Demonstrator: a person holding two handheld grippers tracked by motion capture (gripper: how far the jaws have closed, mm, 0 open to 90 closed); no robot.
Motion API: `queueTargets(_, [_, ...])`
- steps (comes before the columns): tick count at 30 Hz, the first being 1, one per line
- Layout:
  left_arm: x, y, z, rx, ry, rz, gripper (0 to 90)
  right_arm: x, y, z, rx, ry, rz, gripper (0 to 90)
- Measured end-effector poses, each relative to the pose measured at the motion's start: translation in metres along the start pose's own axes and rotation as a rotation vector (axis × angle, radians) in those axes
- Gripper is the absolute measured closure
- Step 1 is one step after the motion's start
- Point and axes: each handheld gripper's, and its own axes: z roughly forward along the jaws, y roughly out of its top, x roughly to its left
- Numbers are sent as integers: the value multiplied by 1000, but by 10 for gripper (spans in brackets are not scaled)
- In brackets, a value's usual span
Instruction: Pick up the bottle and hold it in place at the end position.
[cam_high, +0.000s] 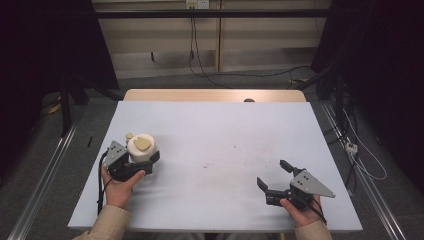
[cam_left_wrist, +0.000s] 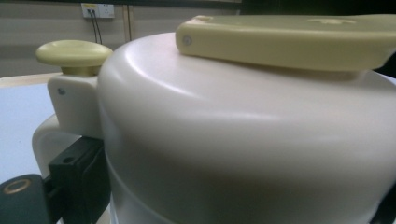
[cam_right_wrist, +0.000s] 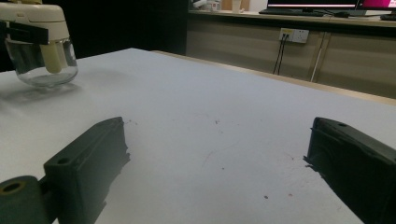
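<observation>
Where high view looks down on table (cam_high: 220, 145), left gripper (cam_high: 131, 165) clamps white jar (cam_high: 143, 148) near left edge; right gripper (cam_high: 272, 179) rests apart at right, jaws spread, holding nothing. Left gripper view: jar's white lid (cam_left_wrist: 243, 130) close up, jaws pressed against its sides, yellow knob (cam_left_wrist: 74, 52) behind. Right gripper view: jar (cam_right_wrist: 39, 44) far off, glass base visible. Risk: smooth curved lid may slip from jaws if tilted or lifted quickly; glass could crack.
</observation>
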Motion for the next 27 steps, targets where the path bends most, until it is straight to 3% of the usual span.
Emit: queueTargets(27, [-13,13,24,12,-41,8,64,0,0,2,-4,-2,1,43])
